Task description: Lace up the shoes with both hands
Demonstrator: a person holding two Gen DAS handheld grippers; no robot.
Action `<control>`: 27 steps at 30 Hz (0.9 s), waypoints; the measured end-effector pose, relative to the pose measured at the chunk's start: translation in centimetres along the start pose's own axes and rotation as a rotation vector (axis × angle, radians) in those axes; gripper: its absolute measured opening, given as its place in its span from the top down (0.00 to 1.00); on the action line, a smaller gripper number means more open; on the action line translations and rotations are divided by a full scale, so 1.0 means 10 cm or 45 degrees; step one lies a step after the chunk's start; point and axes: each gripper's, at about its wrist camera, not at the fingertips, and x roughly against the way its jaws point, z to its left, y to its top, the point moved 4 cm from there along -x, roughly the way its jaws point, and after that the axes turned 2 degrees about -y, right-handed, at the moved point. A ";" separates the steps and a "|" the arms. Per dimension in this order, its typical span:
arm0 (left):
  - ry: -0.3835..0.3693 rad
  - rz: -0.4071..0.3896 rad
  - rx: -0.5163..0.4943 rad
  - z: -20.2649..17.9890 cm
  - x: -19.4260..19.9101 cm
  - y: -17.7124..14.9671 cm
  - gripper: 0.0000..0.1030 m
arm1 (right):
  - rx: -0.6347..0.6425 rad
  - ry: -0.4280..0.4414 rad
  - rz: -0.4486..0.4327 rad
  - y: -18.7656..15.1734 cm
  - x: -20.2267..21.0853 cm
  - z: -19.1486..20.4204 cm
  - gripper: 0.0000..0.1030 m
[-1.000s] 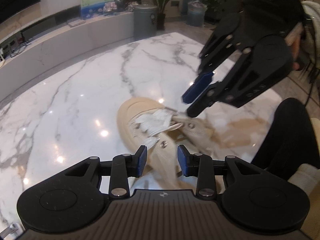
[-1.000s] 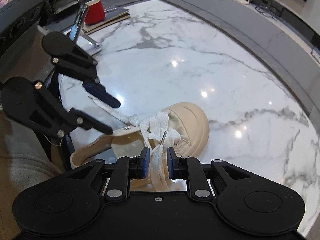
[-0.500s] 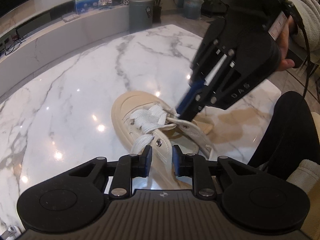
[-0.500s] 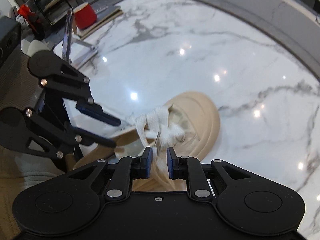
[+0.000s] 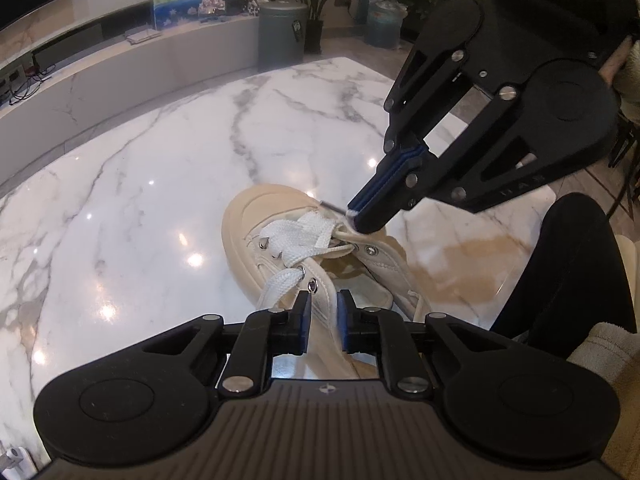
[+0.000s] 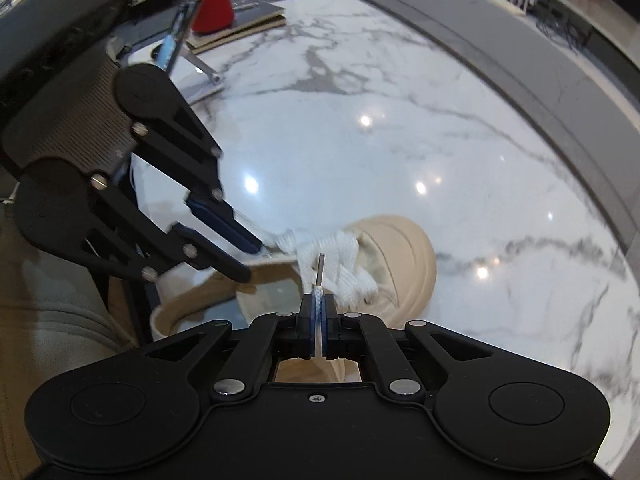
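On my far left the marble table (image 5: 132,184) spreads out white and grey-veined, glossy with ceiling lights, and the beige shoe (image 5: 256,216) sits on it near its middle, toe pointing away from me, its white lace (image 5: 304,236) crossed through the front eyelets. My left gripper (image 5: 322,312) hangs low over the near flank of the shoe – its jaws are closing, and between the blue pads stands the shoe's eyelet flap, with a loose run of lace dropping just left of the left pad; I cannot tell whether the pads already press on the fabric. Further right, my right gripper (image 5: 362,220) comes down steeply from the upper right, its blue pads drawn together on the lace end, the metal aglet (image 5: 331,206) sticking out past the tips just above the far eyelet row. From my right wrist the same pinch is plain: the pads clamp the lace just behind the aglet (image 6: 319,270), which points straight up toward the laced front of the shoe (image 6: 404,248), while my left gripper (image 6: 250,258) reaches in from the left onto the shoe's side. At the far right of the left-wrist view a black-clad leg (image 5: 568,264) rests beside the table edge – a pale sleeve (image 5: 600,344) just below it
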 end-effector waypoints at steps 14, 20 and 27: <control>-0.035 -0.021 0.031 0.06 0.01 -0.05 0.88 | 0.157 -0.024 0.109 0.07 -0.28 0.30 0.98; -0.032 -0.020 0.023 0.05 0.01 -0.05 0.88 | 0.142 -0.041 0.141 0.00 -0.34 0.27 0.98; -0.023 -0.016 0.016 0.04 0.00 -0.05 0.88 | 0.158 -0.036 0.147 0.00 -0.40 0.29 0.98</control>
